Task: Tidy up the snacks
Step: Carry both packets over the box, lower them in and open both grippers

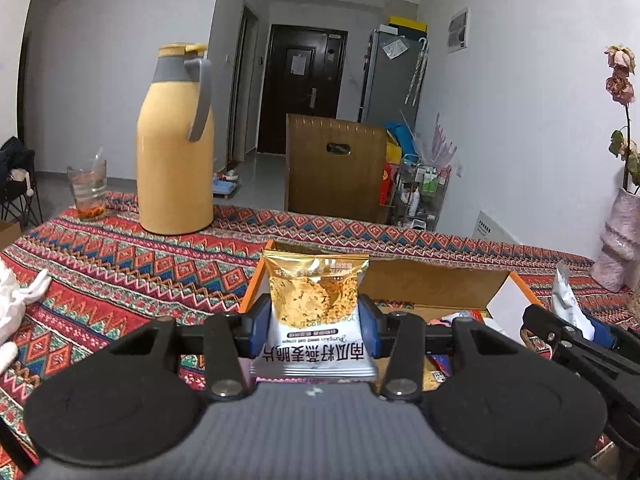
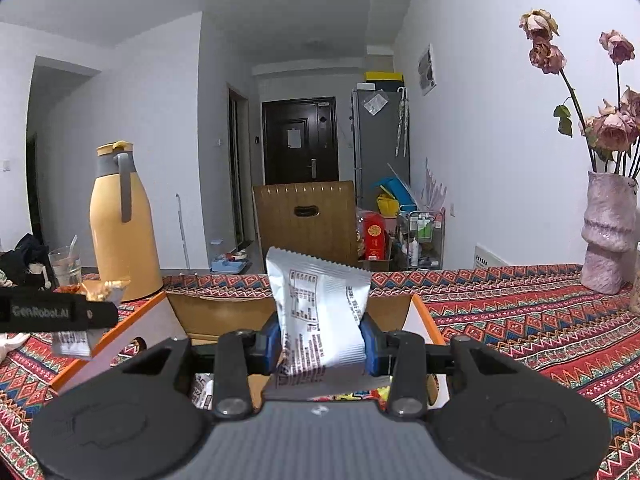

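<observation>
**Me:** Left tongs (image 1: pixel 316 316) clamped on the gold-and-white oat crisp packet (image 1: pixel 316 304), print upside down, blue pads pinching its lower half. Packet hangs above the near-left corner of the orange-edged box (image 1: pixel 436 280). Right tongs (image 2: pixel 320 338) clenched on a silver packet (image 2: pixel 320 312), back side facing me, also over the box, toward its middle.

**Partner:** What worries you?

**Me:** Both packets are puffy, slick foil. My guess is a pinch on an air-filled pouch can creep; if either slides it may land on the box's rim or outside it on the patterned cloth (image 1: pixel 120 272). The crisps inside could crack under a hard squeeze, too.

**Partner:** And the two tongs together?

**Me:** They are near each other over the same box. From the left view the right tongs sit at the box's right end; from the right view the left tongs sit beyond the box's left flap. Crowding in at once risks a knock.

**Partner:** Anything beside the box?

**Me:** Yellow thermos (image 1: pixel 176 148) stands well behind the box's left side, a glass (image 1: pixel 88 192) further left of that. A pink vase (image 2: pixel 608 236) with dried roses sits well off the box's right. Box already holds other wrappers; can't read which.
</observation>
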Motion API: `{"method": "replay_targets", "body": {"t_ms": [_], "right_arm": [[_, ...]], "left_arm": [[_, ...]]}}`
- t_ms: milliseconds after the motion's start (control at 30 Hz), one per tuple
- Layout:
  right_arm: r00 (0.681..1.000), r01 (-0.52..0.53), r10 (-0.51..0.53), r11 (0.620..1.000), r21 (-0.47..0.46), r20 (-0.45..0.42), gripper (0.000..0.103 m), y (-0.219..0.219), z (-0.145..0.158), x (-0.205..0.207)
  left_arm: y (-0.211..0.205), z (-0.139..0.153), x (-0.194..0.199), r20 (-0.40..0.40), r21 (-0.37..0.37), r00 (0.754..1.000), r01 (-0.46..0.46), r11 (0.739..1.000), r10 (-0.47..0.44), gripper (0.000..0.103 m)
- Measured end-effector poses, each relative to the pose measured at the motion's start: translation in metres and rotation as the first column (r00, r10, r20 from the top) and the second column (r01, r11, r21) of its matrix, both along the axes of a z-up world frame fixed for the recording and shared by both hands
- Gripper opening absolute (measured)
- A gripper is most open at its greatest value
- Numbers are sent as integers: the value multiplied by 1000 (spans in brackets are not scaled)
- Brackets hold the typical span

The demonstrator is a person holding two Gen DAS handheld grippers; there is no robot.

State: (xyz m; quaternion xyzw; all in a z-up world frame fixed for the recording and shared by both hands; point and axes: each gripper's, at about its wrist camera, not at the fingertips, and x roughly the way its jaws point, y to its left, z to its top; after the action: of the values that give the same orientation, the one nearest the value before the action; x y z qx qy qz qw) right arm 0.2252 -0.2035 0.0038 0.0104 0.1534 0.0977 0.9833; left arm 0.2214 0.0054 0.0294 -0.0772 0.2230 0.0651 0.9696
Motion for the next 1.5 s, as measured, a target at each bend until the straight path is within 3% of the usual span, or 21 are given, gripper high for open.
{"method": "replay_targets", "body": {"t_ms": [333, 400, 433, 467, 500, 533, 600, 633, 1233, 1500], "right_arm": [[998, 0, -2, 999, -38, -57, 38, 7, -16, 10], [998, 2, -5, 999, -45, -58, 40, 6, -18, 8], [998, 1, -3, 999, -46, -60, 48, 6, -18, 7], [998, 0, -2, 999, -42, -61, 54, 5, -18, 6], [998, 2, -4, 999, -36, -57, 70, 3, -17, 5], [999, 5, -6, 999, -32, -49, 86, 2, -17, 3], [1000, 9, -10, 1000, -18, -26, 101, -1, -13, -2], [1000, 10, -10, 1000, -7, -17, 103, -2, -12, -4], [999, 37, -36, 999, 21, -20, 103, -6, -6, -11], [999, 39, -38, 999, 32, -16, 103, -8, 7, -17]], "left_arm": [[7, -15, 7, -36, -21, 999, 19, 1000, -20, 47], [7, -14, 3, -30, -21, 999, 18, 1000, -18, 53], [7, -13, 2, -23, -24, 1000, 20, 1000, -21, 57], [8, -12, -1, -9, -29, 1000, 19, 999, -19, 71], [9, -11, -4, 3, -29, 1000, 10, 1000, -10, 85], [9, -9, -6, 15, -24, 1000, 0, 1000, 1, 89], [10, -6, -11, 40, -30, 999, 0, 1000, 1, 101], [10, -4, -12, 48, -34, 999, 1, 999, 1, 103], [7, 1, -20, 62, -30, 998, -11, 999, 13, 103], [1, 16, -33, 98, -21, 995, -17, 1000, 19, 103]]}}
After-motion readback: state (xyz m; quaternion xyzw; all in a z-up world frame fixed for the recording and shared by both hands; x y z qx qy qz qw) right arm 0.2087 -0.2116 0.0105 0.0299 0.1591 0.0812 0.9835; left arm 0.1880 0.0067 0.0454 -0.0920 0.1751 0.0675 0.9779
